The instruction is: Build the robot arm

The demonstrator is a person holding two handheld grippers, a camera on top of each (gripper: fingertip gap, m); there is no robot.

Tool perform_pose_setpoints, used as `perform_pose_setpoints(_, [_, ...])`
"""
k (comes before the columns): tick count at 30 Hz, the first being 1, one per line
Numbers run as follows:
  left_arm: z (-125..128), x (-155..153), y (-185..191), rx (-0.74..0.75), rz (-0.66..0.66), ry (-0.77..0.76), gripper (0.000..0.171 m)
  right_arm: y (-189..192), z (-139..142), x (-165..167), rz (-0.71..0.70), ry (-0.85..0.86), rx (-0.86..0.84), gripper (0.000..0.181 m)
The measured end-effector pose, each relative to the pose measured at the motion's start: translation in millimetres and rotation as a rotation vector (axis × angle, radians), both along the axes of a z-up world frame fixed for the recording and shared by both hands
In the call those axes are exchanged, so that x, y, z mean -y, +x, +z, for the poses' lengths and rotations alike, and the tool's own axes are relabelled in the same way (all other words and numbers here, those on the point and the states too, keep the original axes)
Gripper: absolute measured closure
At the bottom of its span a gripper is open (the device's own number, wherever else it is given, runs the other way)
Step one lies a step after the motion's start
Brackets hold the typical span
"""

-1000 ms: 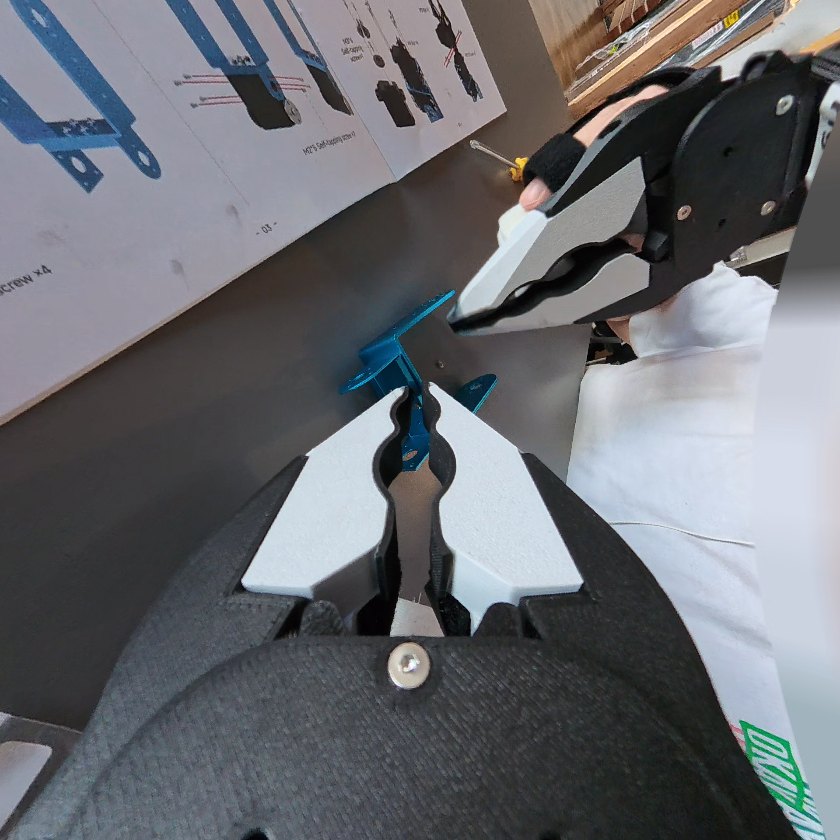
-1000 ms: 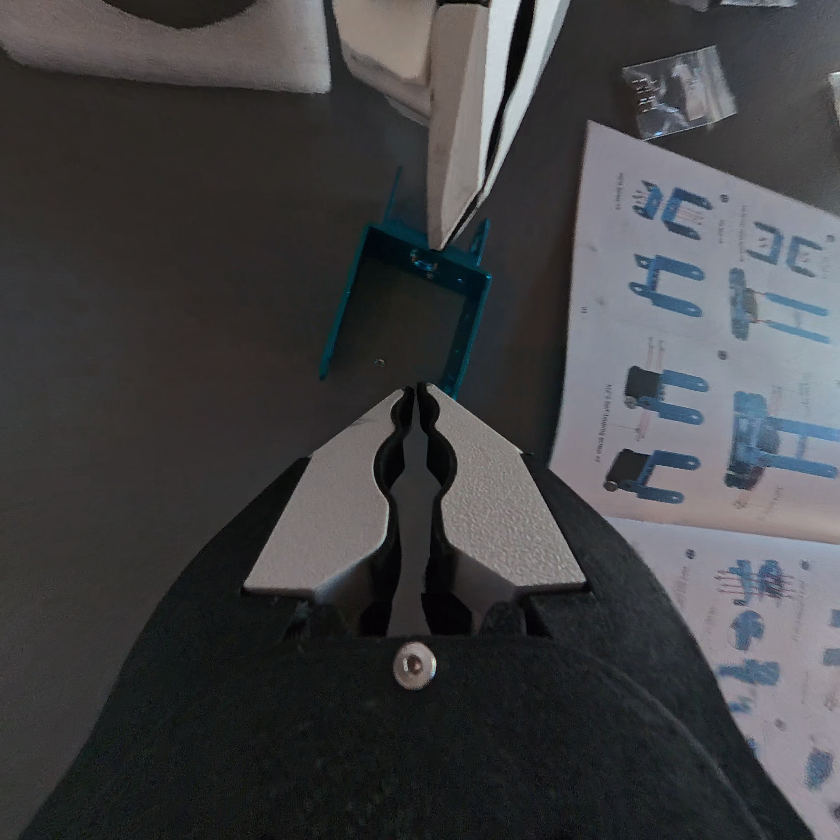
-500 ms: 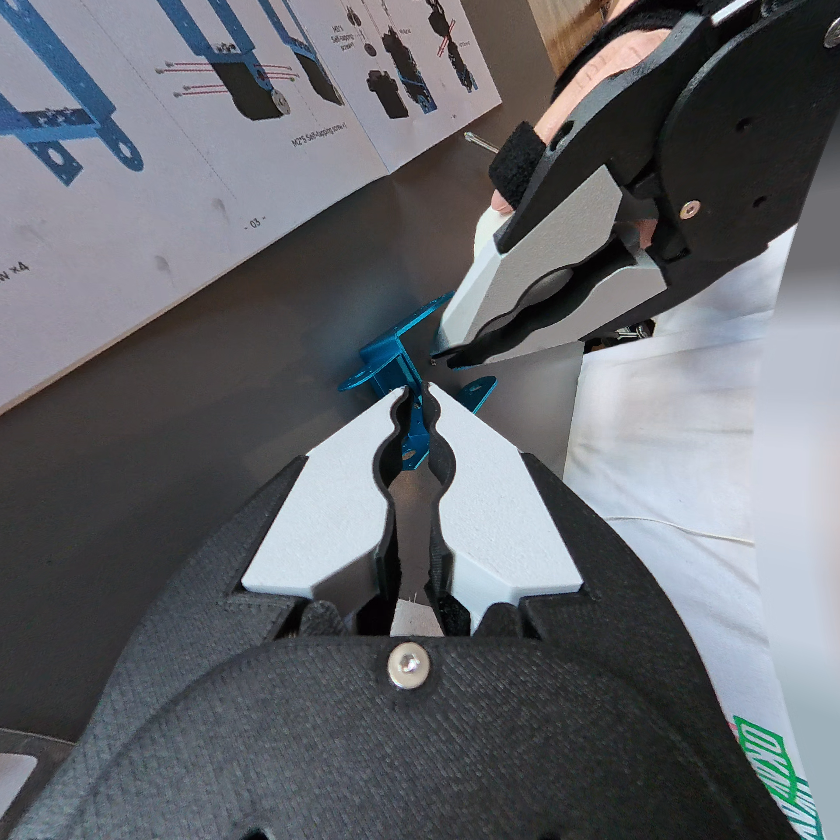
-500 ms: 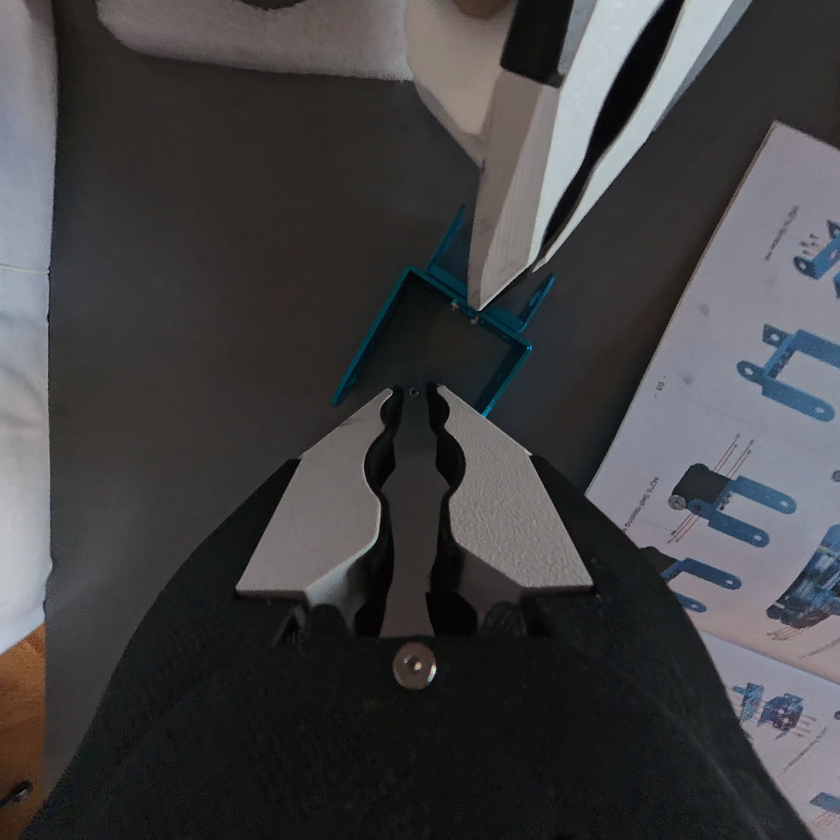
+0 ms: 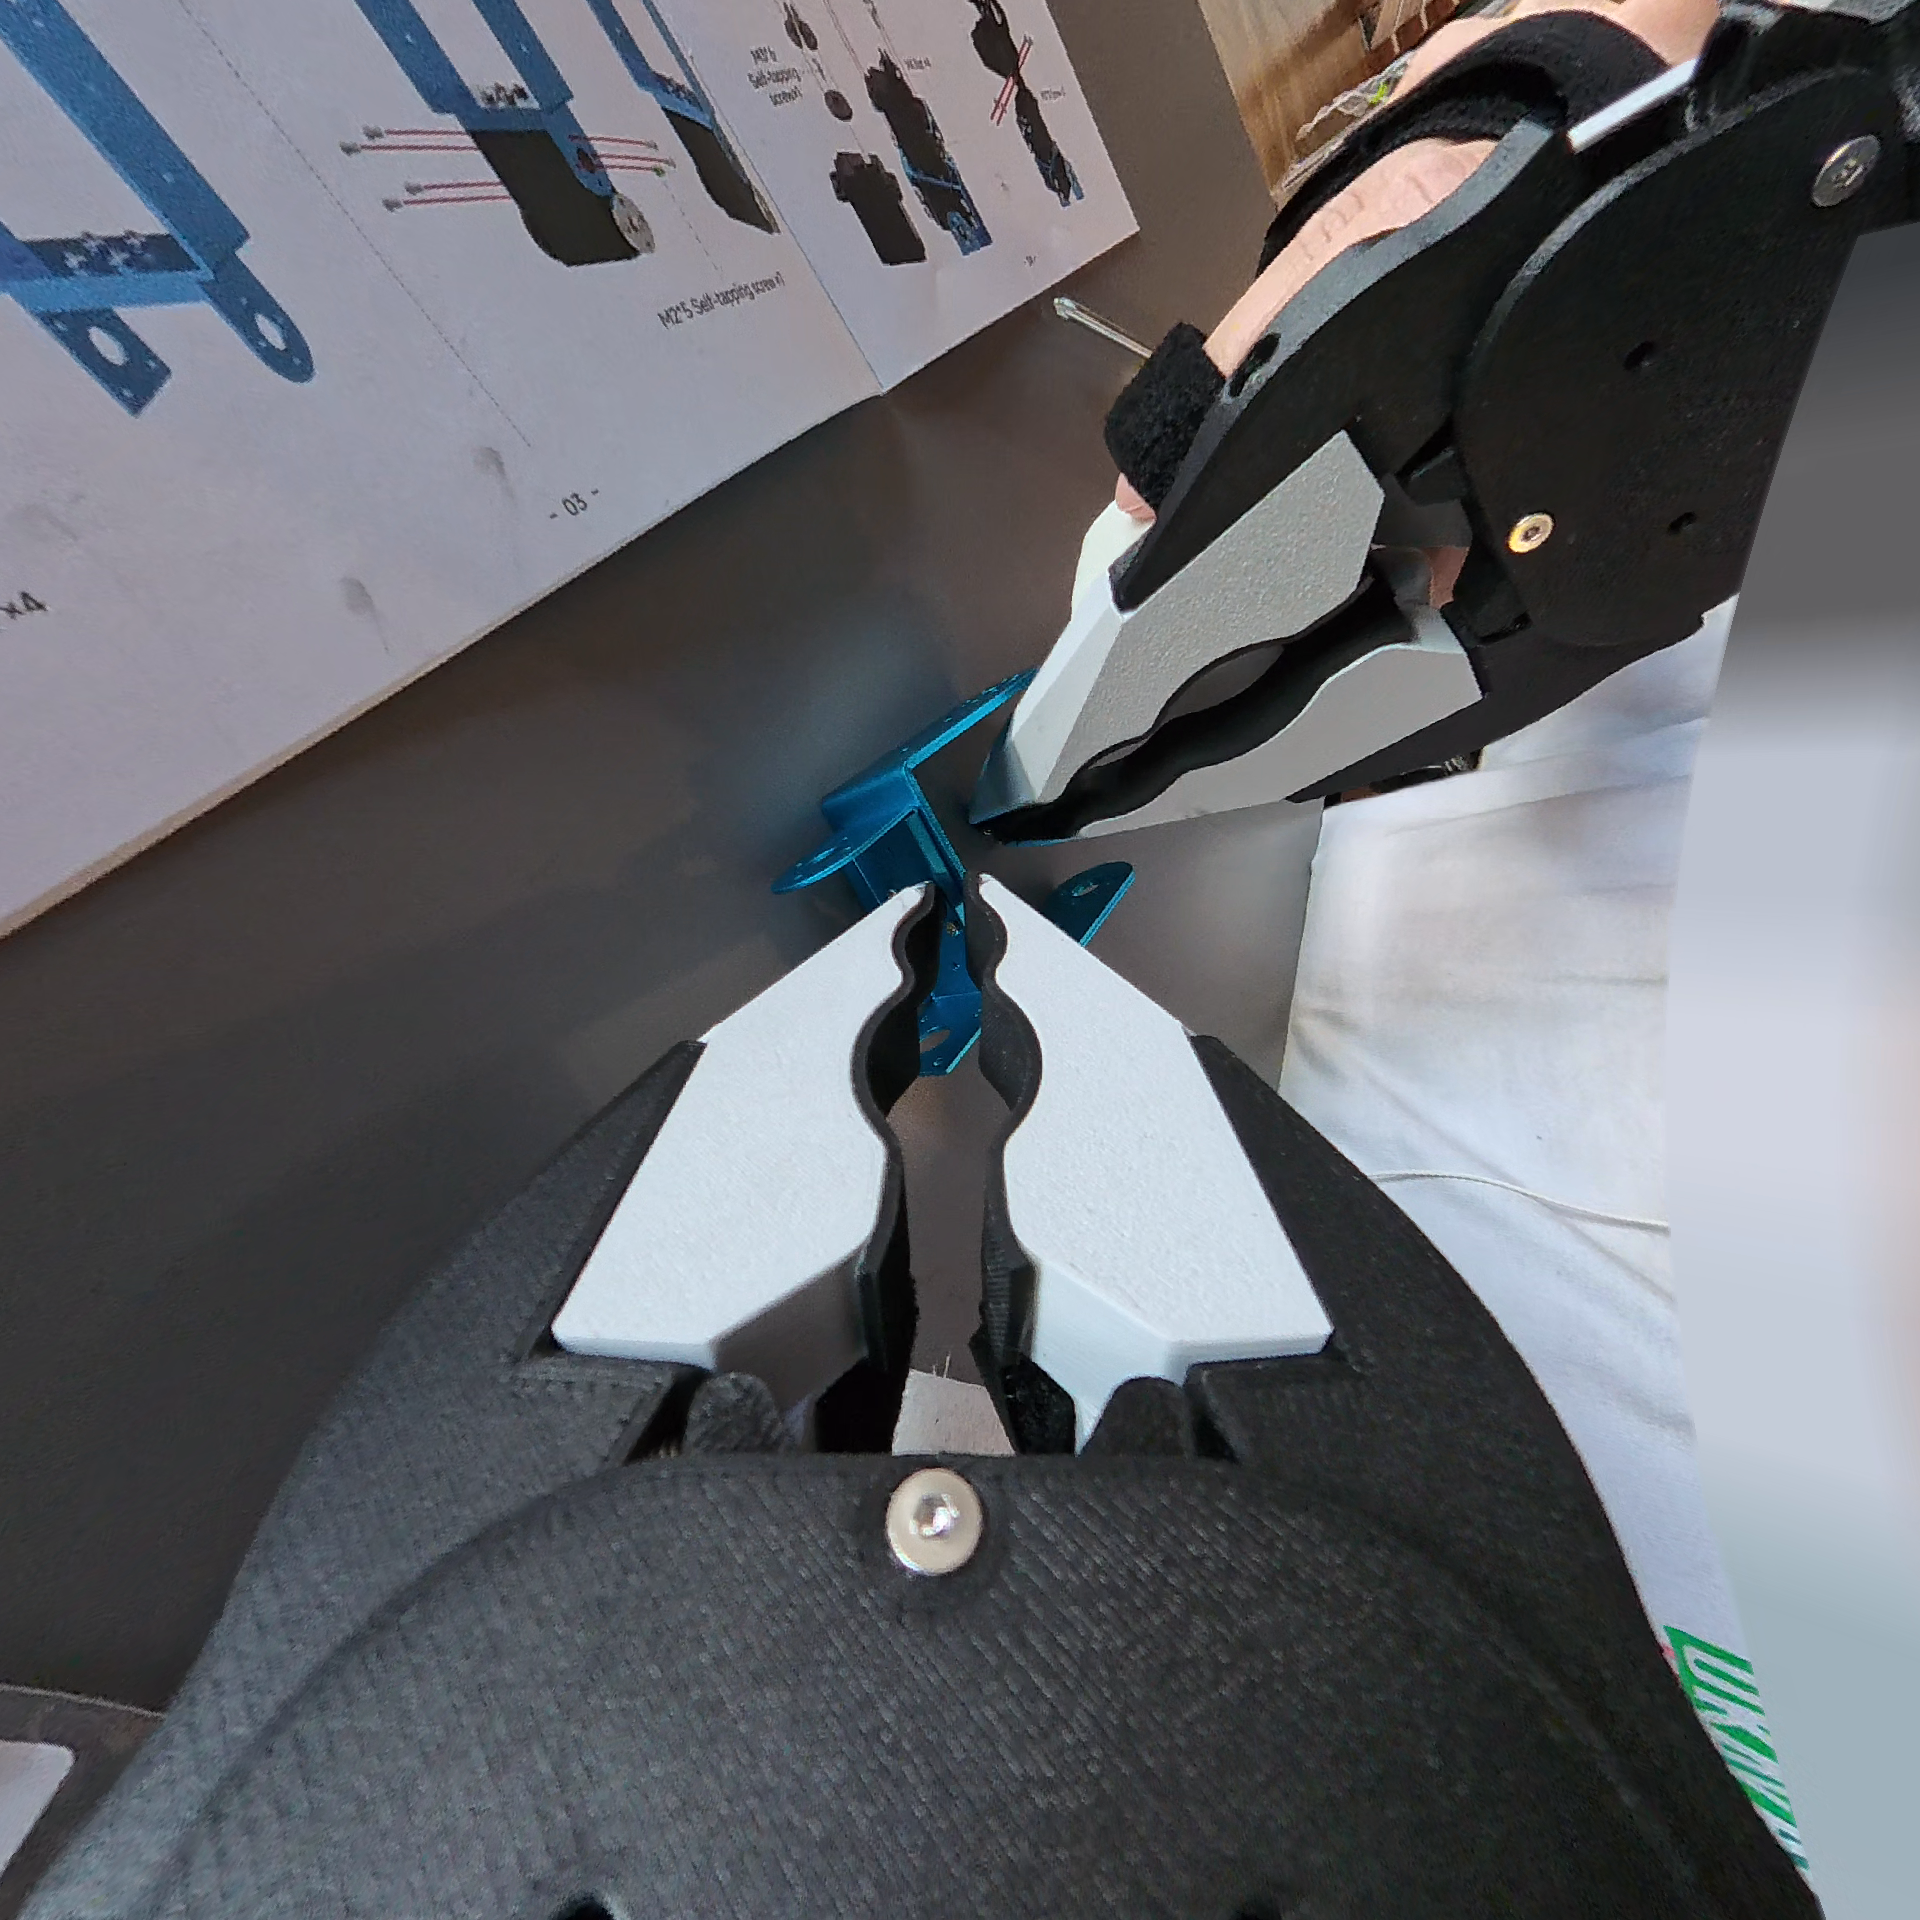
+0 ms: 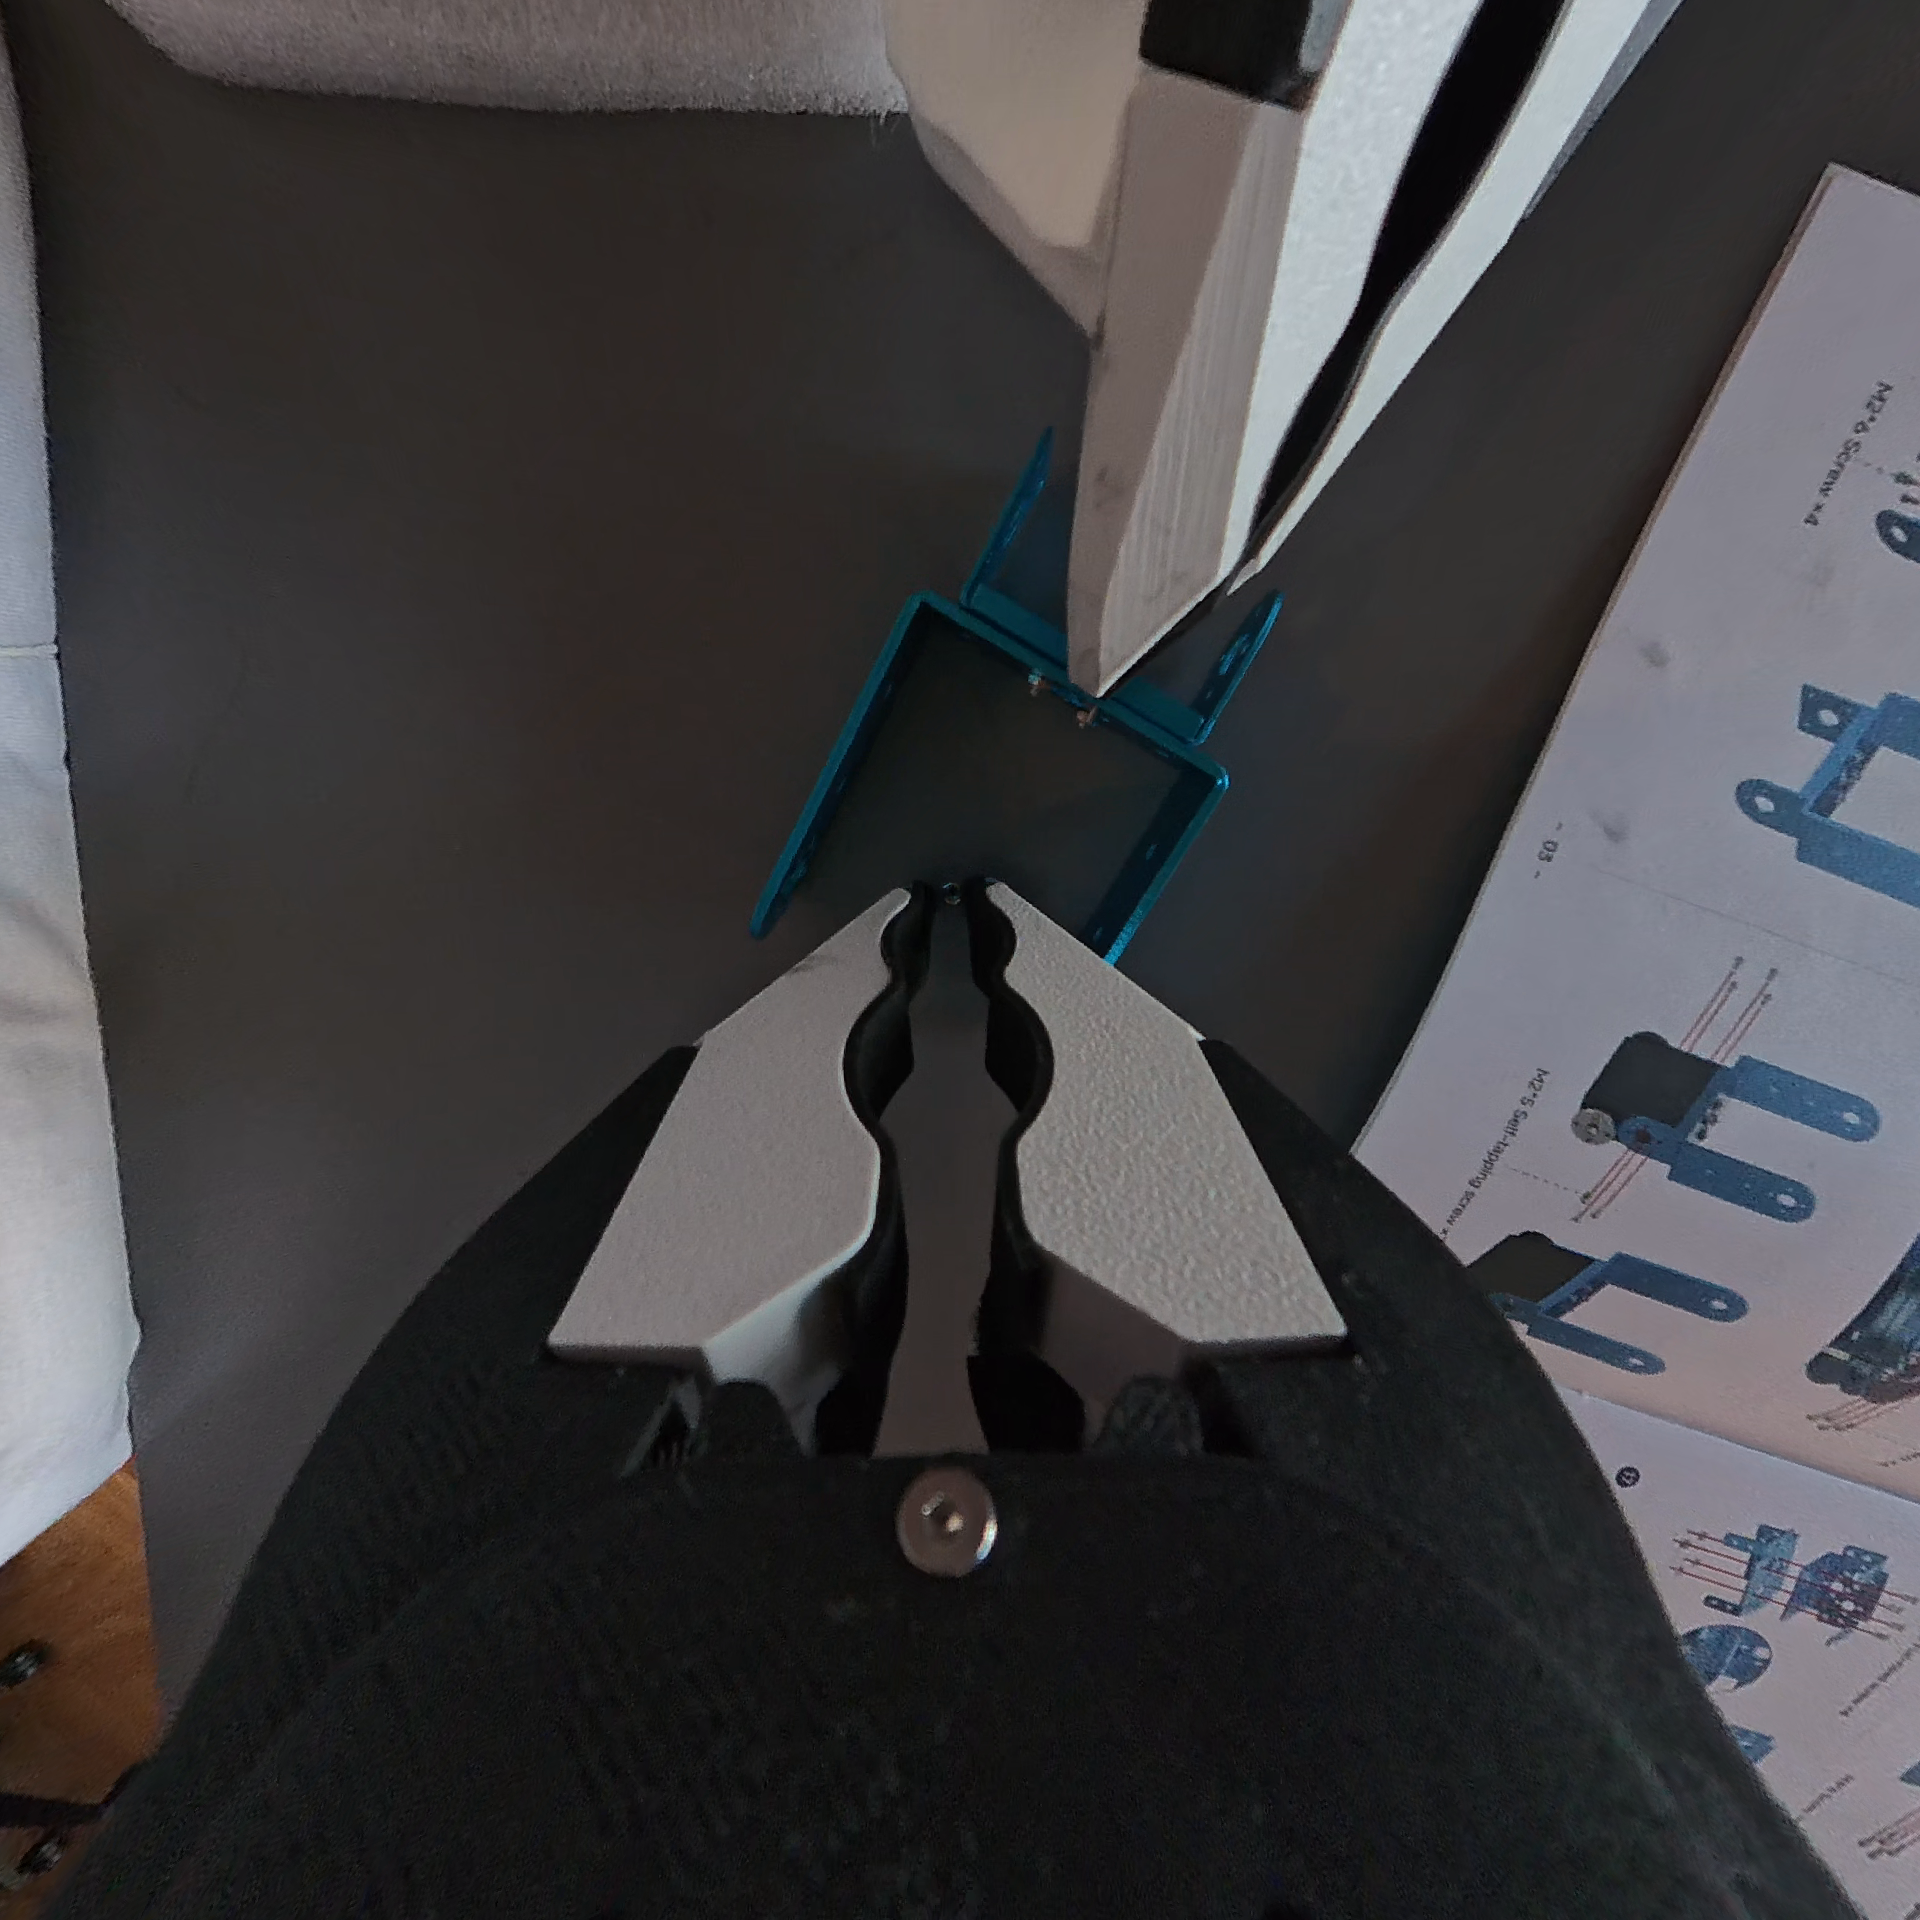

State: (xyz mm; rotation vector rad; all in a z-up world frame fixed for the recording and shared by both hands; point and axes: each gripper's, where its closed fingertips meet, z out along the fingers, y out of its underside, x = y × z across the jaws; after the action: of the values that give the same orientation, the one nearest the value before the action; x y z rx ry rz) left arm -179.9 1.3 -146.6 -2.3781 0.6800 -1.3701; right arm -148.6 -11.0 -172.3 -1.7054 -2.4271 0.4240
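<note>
A blue metal bracket assembly stands on the dark table: a U-shaped bracket with a smaller one joined to its back. My left gripper is shut on its cross plate and holds it upright. In the right wrist view the bracket lies open toward me, and the left gripper comes down onto its far wall. My right gripper sits at the mouth of the U, its tips closed on a tiny dark screw at the table surface. It also shows in the left wrist view, just right of the bracket.
Printed instruction sheets lie beside the bracket and also show in the right wrist view. White foam lies at the far edge. A person's white garment is at the right. A screwdriver shaft lies farther back. About 5 cm separates my left fingertips from my right.
My right gripper moved down and forward to the mouth of the bracket, opened a little, then narrowed around the tiny screw. My left gripper kept its hold on the bracket.
</note>
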Motion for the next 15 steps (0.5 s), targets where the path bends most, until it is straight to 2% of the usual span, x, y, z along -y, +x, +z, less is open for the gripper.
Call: perform_pose_setpoints(15, [0.0,0.1,0.3,-0.001,-0.001,0.003,0.169,1.7,0.0,-3.3,0.024,0.076,0.022,0.174])
